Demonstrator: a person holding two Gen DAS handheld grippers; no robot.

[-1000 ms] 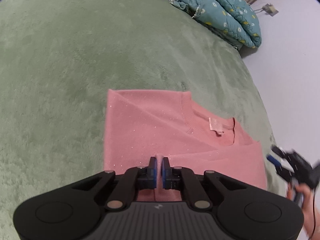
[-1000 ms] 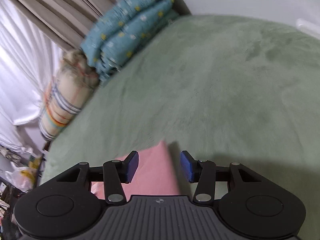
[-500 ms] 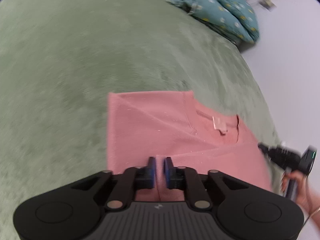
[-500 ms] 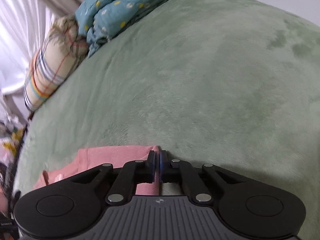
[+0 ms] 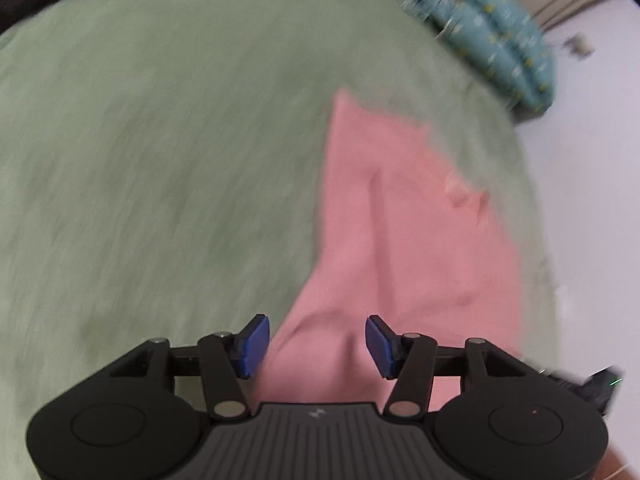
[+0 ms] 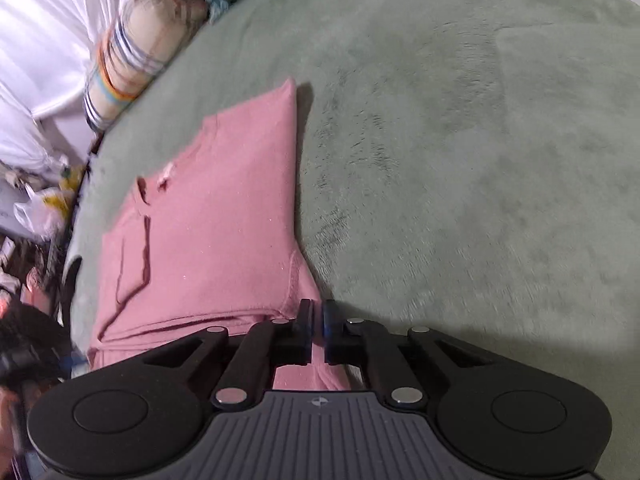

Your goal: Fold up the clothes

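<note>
On green blanket [image 6: 460, 140]: right tongs [image 6: 317, 326] pinching pink top [image 6: 216, 216] hem; left tongs [image 5: 316, 344] opening over blurred cloth.

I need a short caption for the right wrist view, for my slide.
Right gripper, jaws shut on the pink sweater's edge, over the green blanket.

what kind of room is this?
Most likely a bedroom: a green fleece blanket spread like a bed cover, a folded blue floral quilt and a striped pillow at its far edge.
</note>
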